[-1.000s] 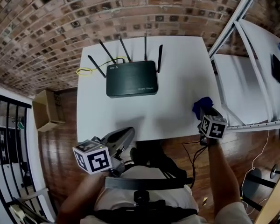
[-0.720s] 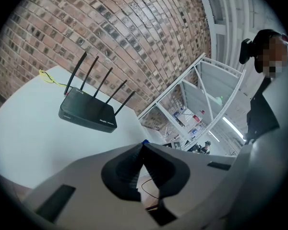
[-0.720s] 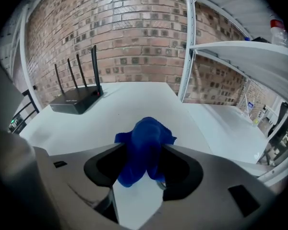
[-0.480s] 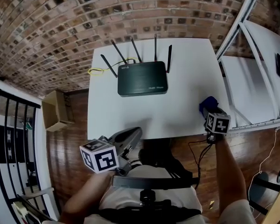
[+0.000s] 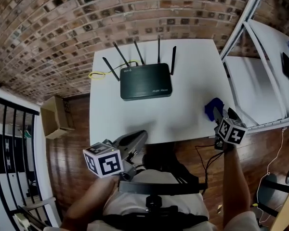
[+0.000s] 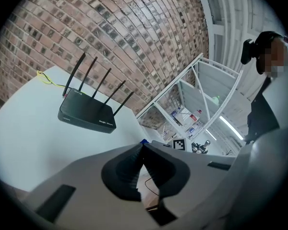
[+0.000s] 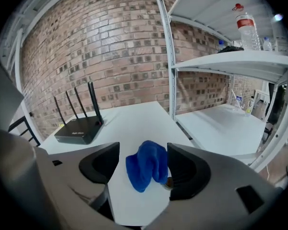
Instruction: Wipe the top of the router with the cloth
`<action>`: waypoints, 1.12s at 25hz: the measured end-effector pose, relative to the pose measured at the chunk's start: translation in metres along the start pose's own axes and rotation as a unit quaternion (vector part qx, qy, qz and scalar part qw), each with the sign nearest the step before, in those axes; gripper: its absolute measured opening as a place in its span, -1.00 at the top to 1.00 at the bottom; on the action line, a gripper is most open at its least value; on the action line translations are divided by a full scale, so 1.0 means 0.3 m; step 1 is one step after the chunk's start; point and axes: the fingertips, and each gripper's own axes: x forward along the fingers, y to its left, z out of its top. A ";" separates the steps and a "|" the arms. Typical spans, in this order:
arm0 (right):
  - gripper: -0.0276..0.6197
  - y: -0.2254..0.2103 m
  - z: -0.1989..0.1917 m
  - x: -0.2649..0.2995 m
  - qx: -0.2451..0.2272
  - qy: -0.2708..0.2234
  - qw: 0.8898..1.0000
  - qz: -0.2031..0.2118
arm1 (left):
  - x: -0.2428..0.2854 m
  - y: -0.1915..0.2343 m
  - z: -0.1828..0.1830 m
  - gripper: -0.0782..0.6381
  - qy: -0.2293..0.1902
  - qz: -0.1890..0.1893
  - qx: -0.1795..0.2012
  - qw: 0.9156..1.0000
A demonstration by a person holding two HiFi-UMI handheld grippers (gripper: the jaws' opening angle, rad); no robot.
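Right gripper [image 7: 143, 148]: its fingers [image 7: 186, 169] stand wide apart, having just been opening, above the desk's [image 7: 134, 116] near corner.
Cloth [image 7: 146, 169]: blue and bunched into a lump, it sits between the right fingers, close against the one on the right of the right gripper view and clear of the other. In the head view the cloth [image 5: 213, 105] shows just ahead of the right gripper [image 5: 223, 113].
Left gripper [image 6: 143, 145]: its fingers meet at the tips with nothing between them. In the head view the left gripper [image 5: 141, 135] hangs at the desk's near edge.
Router [image 5: 145, 80]: black and flat on the white desk [image 5: 192, 66], five antennas raised along its back. It lies well ahead of both pairs of fingers, left of the right fingers' line, and touches neither. The router [image 7: 79, 128] is well apart from the cloth.
Yellow cable [image 5: 97, 74]: looped on the desk at the router's far left corner.
Shelf rack [image 7: 221, 61]: white, just right of the right fingers.
Backdrop: a brick wall [image 7: 120, 56] beyond the desk.
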 end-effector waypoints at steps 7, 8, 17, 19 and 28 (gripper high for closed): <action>0.01 0.182 0.164 -0.203 0.100 -0.089 0.988 0.075 | -0.012 0.023 0.023 0.75 -0.010 -0.012 -0.009 1.000; 0.12 0.216 0.171 -0.231 0.124 -0.094 0.984 0.091 | -0.016 0.027 0.023 0.75 -0.012 -0.013 -0.012 1.000; 0.87 0.554 0.125 -0.401 0.196 -0.067 0.953 0.220 | -0.124 0.079 0.014 0.75 -0.032 -0.015 -0.028 0.999; 0.87 0.629 0.134 -0.428 0.159 -0.062 0.956 0.238 | -0.154 0.089 0.009 0.75 -0.036 -0.013 -0.031 0.999; 0.88 0.847 0.123 -0.524 0.036 -0.060 0.958 0.278 | -0.245 0.109 0.008 0.75 -0.049 -0.014 -0.025 0.998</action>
